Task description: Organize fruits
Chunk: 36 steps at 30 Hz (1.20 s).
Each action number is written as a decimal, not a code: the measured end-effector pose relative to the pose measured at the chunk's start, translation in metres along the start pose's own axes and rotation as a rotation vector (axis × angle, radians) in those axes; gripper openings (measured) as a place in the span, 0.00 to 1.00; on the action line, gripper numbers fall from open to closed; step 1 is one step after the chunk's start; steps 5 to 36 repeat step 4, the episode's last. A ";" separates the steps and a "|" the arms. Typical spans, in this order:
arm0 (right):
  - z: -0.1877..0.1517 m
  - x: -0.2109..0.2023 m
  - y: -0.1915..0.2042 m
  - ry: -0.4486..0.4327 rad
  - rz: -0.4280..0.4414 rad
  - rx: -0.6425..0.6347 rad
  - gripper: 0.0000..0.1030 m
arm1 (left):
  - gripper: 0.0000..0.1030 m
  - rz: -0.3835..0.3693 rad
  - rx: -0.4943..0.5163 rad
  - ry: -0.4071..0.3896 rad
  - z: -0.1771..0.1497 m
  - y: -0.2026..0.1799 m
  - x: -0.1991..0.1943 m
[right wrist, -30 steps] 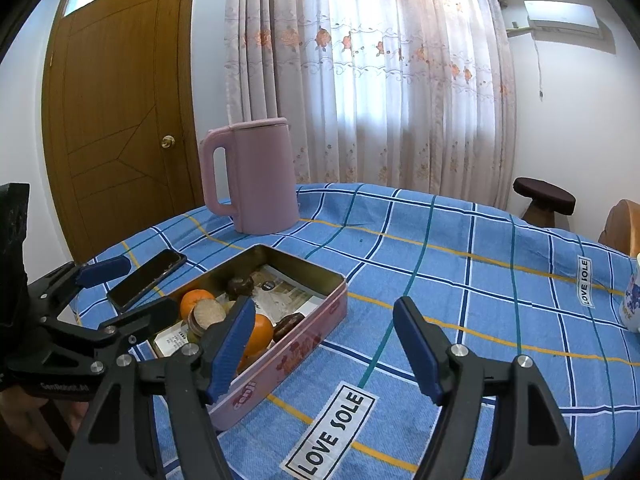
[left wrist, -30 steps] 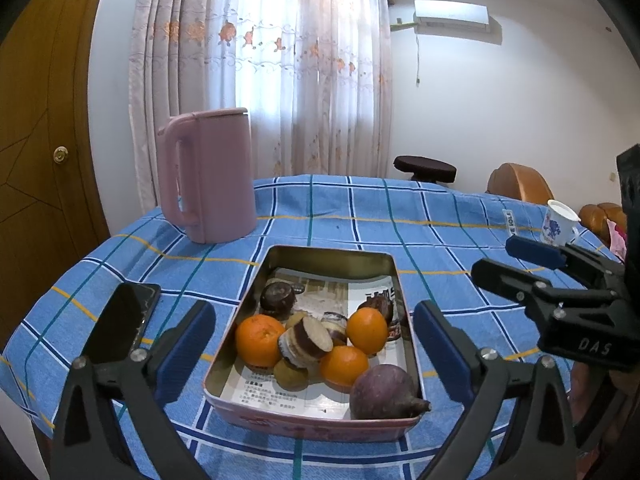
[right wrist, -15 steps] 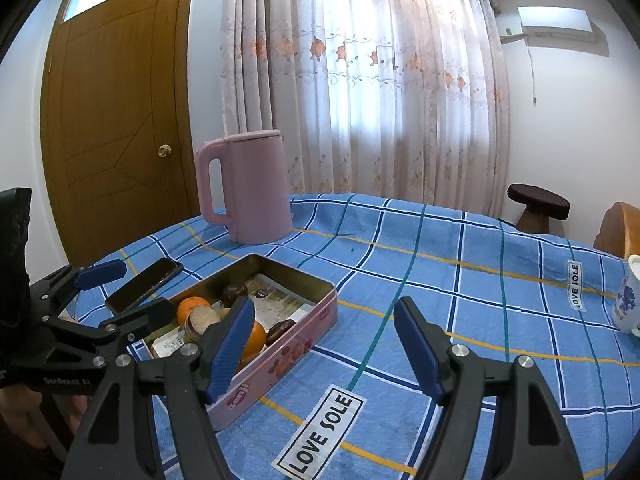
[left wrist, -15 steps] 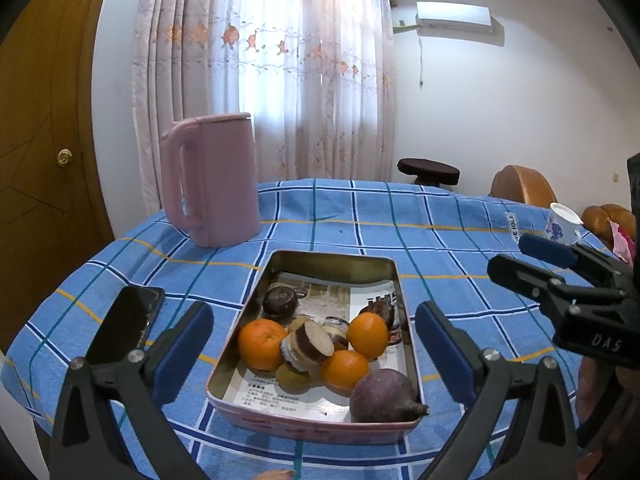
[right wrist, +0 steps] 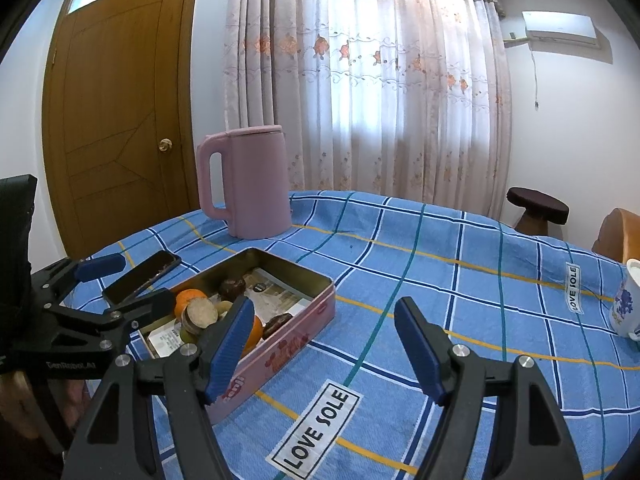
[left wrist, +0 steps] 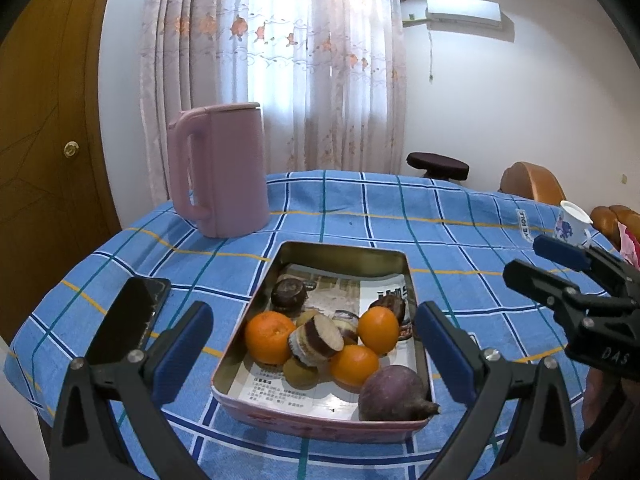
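Daylight glows through the curtain (left wrist: 280, 60) beyond the jaws, blown out white there. The tablecloth (right wrist: 440, 280) is evenly lit, shadows soft. Both views are sharp, with bowed lines and dark corners.

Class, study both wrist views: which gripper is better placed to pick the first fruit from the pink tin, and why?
Left, probably. The left gripper has open jaws framing the fruit in the pink rectangular metal tin; the right gripper looks past the tin at bare blue checked tablecloth.

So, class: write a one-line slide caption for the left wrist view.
Open left gripper poised before a pink tin of oranges and other produce on a blue checked tablecloth.
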State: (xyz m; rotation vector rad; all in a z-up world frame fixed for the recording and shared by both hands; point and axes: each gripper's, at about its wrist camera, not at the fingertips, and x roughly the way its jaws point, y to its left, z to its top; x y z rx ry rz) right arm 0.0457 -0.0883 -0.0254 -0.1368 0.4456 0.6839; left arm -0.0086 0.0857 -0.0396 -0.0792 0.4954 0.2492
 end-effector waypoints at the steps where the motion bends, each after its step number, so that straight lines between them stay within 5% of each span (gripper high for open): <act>1: -0.001 0.000 -0.002 0.001 -0.003 0.002 0.72 | 1.00 -0.001 0.004 -0.002 0.000 -0.001 0.000; 36: -0.004 -0.002 -0.012 0.013 -0.031 0.010 0.72 | 1.00 -0.008 0.013 0.000 -0.001 -0.003 -0.001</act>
